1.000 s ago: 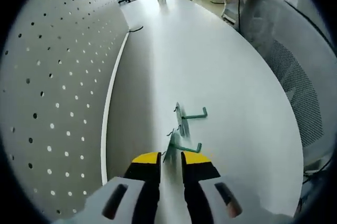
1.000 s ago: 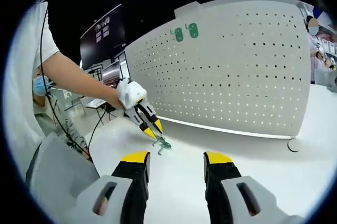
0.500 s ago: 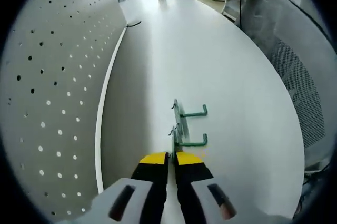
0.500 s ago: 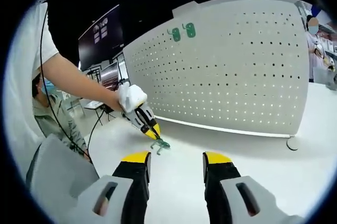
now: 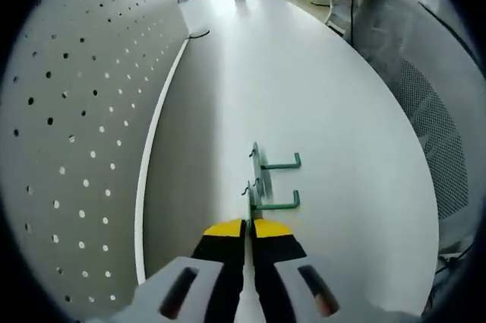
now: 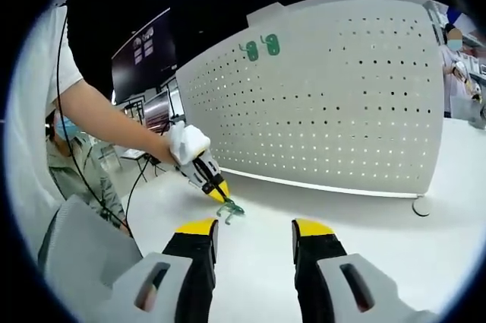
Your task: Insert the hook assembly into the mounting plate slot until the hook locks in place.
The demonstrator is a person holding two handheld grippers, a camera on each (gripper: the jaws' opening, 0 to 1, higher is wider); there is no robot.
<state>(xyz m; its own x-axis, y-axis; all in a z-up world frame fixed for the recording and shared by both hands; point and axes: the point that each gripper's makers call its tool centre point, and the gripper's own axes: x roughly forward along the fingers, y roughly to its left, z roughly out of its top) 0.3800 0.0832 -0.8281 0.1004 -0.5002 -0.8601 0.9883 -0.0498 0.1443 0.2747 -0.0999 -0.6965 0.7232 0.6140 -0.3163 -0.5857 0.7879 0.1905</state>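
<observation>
- The task looks to be at its very start: the green hook assembly (image 5: 267,183) lies flat on the white table (image 5: 326,102), near the foot of the pegboard (image 5: 68,110), and none of its prongs sits in any hole.
- The left gripper (image 5: 248,226) has its yellow-tipped jaws pressed together on the near end of the hook assembly's back bar, so the pick-up grip appears made. Lifting, carrying to the pegboard and pushing in until it locks are all left.
- In the right gripper view, the left gripper (image 6: 215,188) slopes down from a person's outstretched arm to the hook assembly (image 6: 231,209), which rests on the table a little out from the pegboard (image 6: 334,102).
- The right gripper (image 6: 249,229) hangs level above the table, well apart from the hook assembly, jaws spread wide with nothing between them, facing the pegboard.
- Two green pieces (image 6: 260,46) already hang high on the pegboard; what they are cannot be made out.
</observation>
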